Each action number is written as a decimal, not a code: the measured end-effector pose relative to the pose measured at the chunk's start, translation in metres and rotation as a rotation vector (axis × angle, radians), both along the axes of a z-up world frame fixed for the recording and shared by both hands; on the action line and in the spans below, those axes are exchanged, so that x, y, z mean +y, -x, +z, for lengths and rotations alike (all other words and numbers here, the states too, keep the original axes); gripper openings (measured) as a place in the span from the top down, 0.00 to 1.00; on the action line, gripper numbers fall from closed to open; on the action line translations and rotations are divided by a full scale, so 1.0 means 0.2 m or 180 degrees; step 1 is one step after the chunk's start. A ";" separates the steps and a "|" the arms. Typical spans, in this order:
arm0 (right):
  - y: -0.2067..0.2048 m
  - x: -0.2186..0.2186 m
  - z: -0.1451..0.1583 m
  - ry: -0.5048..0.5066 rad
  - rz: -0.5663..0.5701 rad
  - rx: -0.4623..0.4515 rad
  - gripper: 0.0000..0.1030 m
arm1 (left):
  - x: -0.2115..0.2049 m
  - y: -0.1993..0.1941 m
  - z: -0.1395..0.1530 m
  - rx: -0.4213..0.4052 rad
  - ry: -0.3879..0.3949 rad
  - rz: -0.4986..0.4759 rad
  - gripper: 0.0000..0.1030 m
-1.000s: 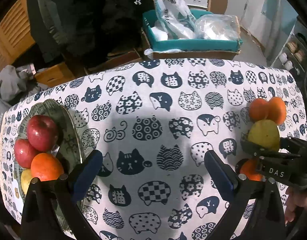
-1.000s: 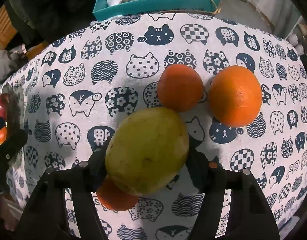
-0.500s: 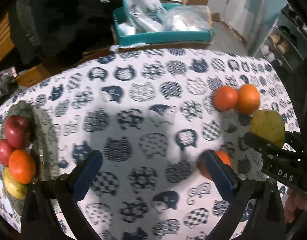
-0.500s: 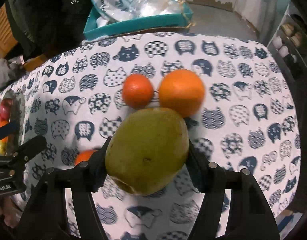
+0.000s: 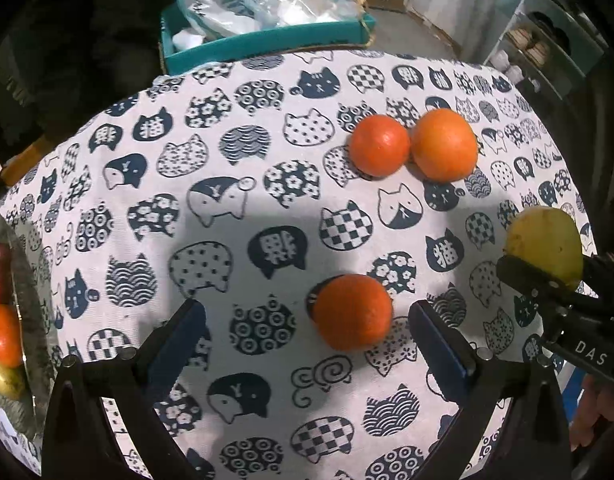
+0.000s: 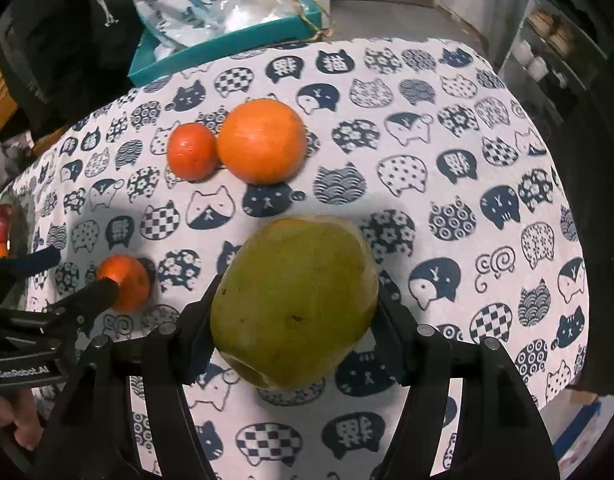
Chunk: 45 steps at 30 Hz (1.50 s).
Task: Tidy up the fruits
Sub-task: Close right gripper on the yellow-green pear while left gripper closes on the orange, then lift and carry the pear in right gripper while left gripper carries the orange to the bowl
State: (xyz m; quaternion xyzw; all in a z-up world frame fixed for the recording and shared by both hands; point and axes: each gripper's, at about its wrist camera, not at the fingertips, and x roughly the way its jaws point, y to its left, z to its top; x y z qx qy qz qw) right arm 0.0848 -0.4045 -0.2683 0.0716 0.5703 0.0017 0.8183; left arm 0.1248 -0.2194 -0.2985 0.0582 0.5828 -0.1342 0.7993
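- The right wrist view shows the right gripper (image 6: 295,320) clamped on a large yellow-green round fruit (image 6: 295,300), held above the cat-print tablecloth (image 6: 447,128); the left wrist view catches only the top of that fruit.
- The left wrist view shows the left gripper (image 5: 307,344) spread wide and holding nothing, with a small orange (image 5: 353,312) on the cloth between its blue-padded fingers (image 5: 437,348).
- Only the left view clearly shows the glass dish (image 5: 35,320) with red and orange fruit at the left edge.
- Both views show two oranges touching each other (image 6: 263,142) farther back on the cloth.
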 end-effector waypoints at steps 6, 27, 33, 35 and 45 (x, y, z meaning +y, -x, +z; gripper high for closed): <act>0.00 -0.02 -0.03 -0.0024 -0.0004 0.0025 0.34 | -0.04 0.01 -0.06 0.0107 0.0018 -0.0057 0.20; -0.02 0.08 0.04 0.0129 0.0151 -0.0185 0.34 | -0.01 0.05 0.06 -0.0116 0.0105 -0.0060 0.58; -0.01 0.11 0.14 0.0170 0.0214 -0.0342 0.34 | 0.07 0.07 0.20 -0.0318 0.0129 0.0008 0.58; 0.00 0.13 0.18 0.0177 0.0233 -0.0401 0.34 | 0.10 0.09 0.24 -0.0367 0.0141 0.0023 0.58; 0.03 0.23 0.41 0.0140 0.0353 -0.0722 0.34 | 0.21 0.14 0.46 -0.0662 0.0195 0.0128 0.58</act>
